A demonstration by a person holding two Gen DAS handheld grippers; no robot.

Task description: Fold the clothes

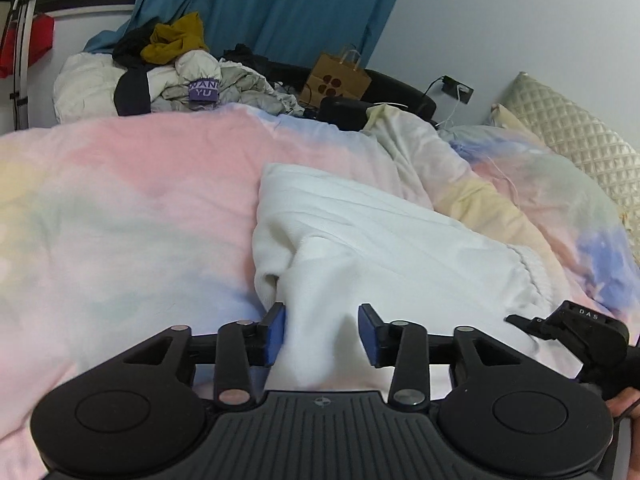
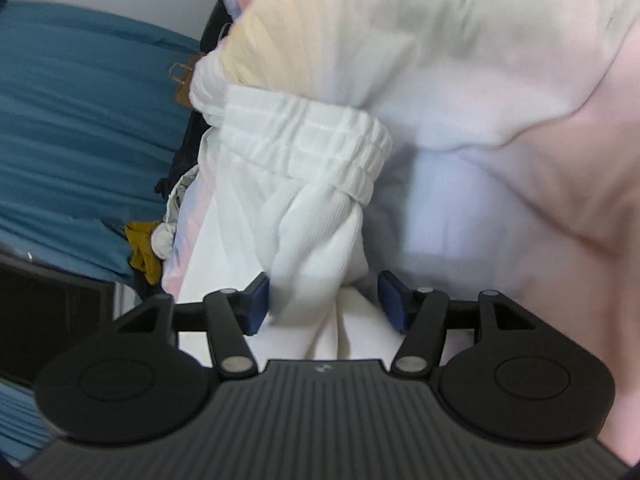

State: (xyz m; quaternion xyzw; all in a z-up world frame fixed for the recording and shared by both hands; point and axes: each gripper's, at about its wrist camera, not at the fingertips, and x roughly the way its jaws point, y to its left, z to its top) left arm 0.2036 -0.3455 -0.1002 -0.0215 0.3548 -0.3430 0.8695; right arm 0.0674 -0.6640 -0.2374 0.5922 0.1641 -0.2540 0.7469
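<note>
left tool: jaws parted; blue pads stand either side of a ridge of white cloth, one pad brushing it, the other apart. Not clamped.
right tool: jaws wide; a gathered bunch of the same cloth runs between the pads, neither pressing it. Its tip also shows at the lower right of the left wrist view.
white trousers: ribbed, elastic waistband bunched near the right tool; lying on the pastel duvet toward the near edge of the bed, half folded and rumpled.
risk, slip: with both tools slack, the fold may spring back or slide off the soft duvet; cause would be the springy knit and uneven bedding.
risk, snag: closing again could pinch the duvet along with the trousers; cause would be the pads sitting low against the cover.
risk, uneven fold: the twisted bunch below the waistband may set a crooked crease.
surroundings: clothes pile and paper bag at the far edge, well apart; quilted pillow at the far right corner.
</note>
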